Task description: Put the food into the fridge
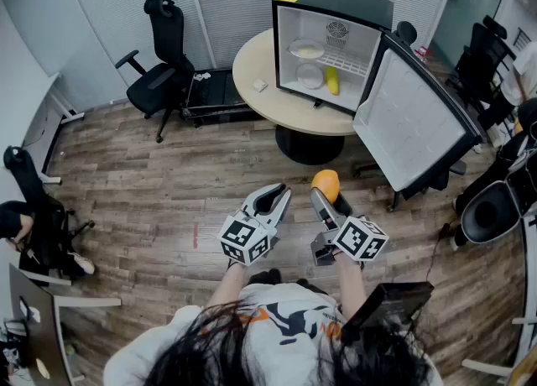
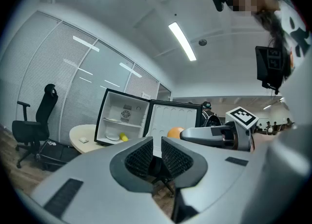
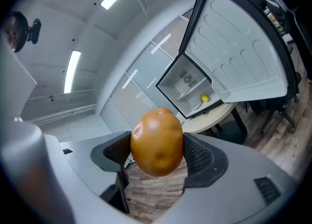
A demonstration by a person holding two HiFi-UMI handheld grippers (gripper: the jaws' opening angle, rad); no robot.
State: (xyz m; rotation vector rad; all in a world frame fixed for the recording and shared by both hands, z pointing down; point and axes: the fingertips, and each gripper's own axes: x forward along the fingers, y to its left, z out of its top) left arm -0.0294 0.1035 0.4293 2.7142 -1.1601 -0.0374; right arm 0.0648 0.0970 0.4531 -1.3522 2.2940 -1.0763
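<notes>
My right gripper is shut on a round orange-brown food item, which fills the space between the pads in the right gripper view. It is held over the wooden floor, well short of the small black fridge on the round table. The fridge door hangs wide open to the right. Inside are two plates and a yellow item. Just left of the right one, my left gripper is shut, with nothing between its pads.
A black office chair stands left of the table beside a low black stand. More chairs and a round black bin are at the right. A seated person is at the far left. A small white object lies on the table.
</notes>
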